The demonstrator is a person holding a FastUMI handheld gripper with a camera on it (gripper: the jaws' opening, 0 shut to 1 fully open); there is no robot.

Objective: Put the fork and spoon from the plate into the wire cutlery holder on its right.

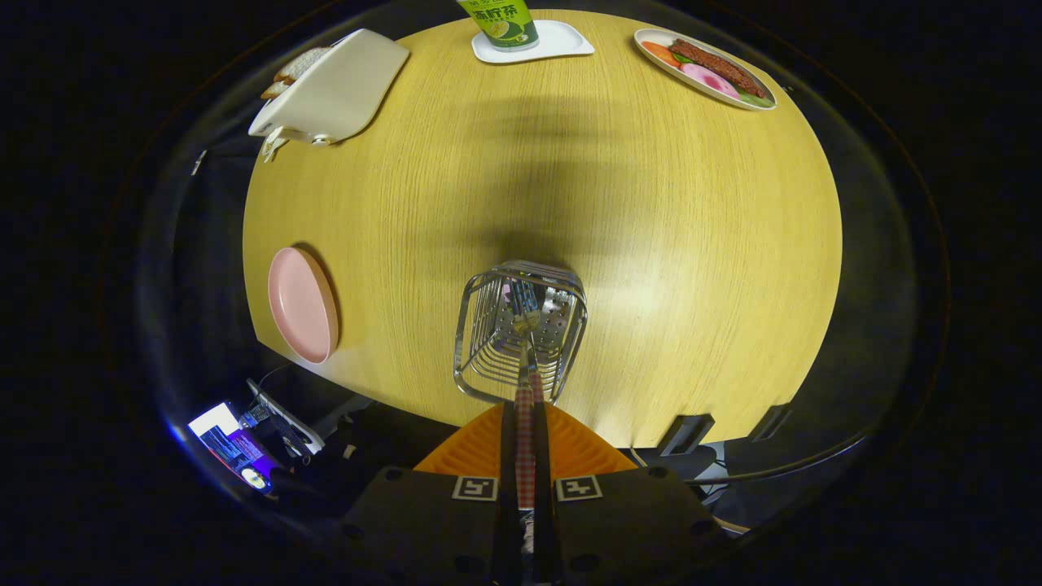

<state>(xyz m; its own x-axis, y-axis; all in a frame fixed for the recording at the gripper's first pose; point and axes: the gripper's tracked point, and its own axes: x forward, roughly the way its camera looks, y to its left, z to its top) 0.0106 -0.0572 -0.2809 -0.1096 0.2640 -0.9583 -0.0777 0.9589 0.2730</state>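
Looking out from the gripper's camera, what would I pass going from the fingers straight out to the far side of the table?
Gripper shut on a checked utensil handle → wire cutlery holder, the utensil's head inside it → bare wooden table → white tray with a green drink carton.

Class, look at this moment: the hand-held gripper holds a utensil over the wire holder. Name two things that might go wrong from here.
1. The hand-held gripper pinches the checked-handled metal utensil by its handle, its tip only just inside the shiny wire cutlery holder; released now, it might tip out over the rim.
2. The holder stands near the edge of the round wooden table; a downward push could topple or shift it.
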